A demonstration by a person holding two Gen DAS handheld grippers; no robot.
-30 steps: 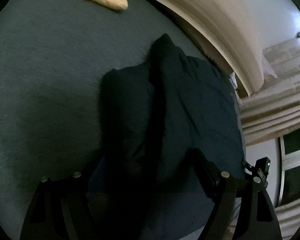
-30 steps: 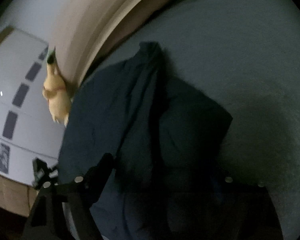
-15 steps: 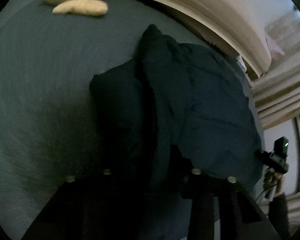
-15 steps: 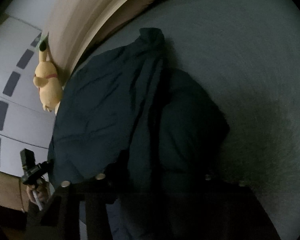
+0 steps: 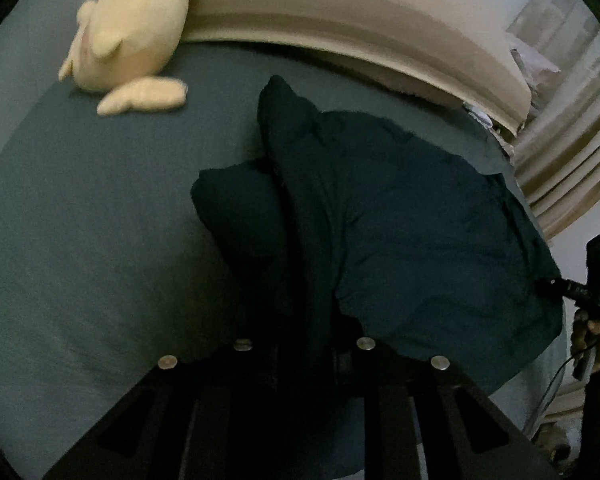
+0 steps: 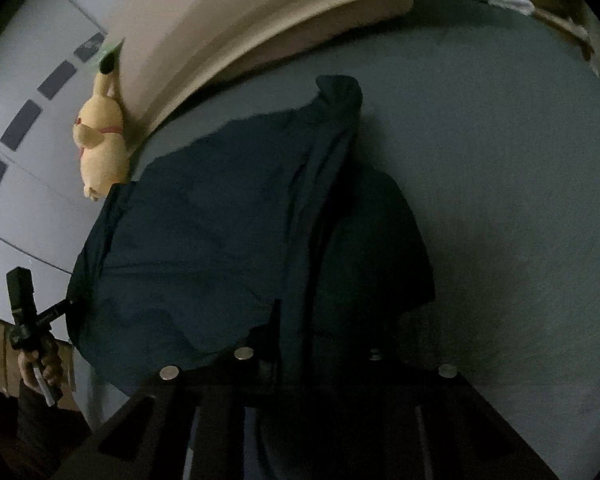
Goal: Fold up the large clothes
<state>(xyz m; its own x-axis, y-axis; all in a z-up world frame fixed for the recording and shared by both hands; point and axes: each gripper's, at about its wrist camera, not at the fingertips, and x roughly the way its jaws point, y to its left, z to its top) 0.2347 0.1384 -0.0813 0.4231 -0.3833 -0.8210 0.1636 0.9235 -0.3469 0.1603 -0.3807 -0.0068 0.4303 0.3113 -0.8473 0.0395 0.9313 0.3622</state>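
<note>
Your dark navy, soft fabric garment lies bunched on the bed straight ahead of both tongs, its near edge drawn up between each pair of fingers. From the left tongs it runs forward and to the right, a broad creased panel draping down the right side with a darker folded lobe to the left. From the right tongs the wide panel hangs to the left. A narrow peak stands at the far end. It is probably a jacket, though dim light hides details.
</note>
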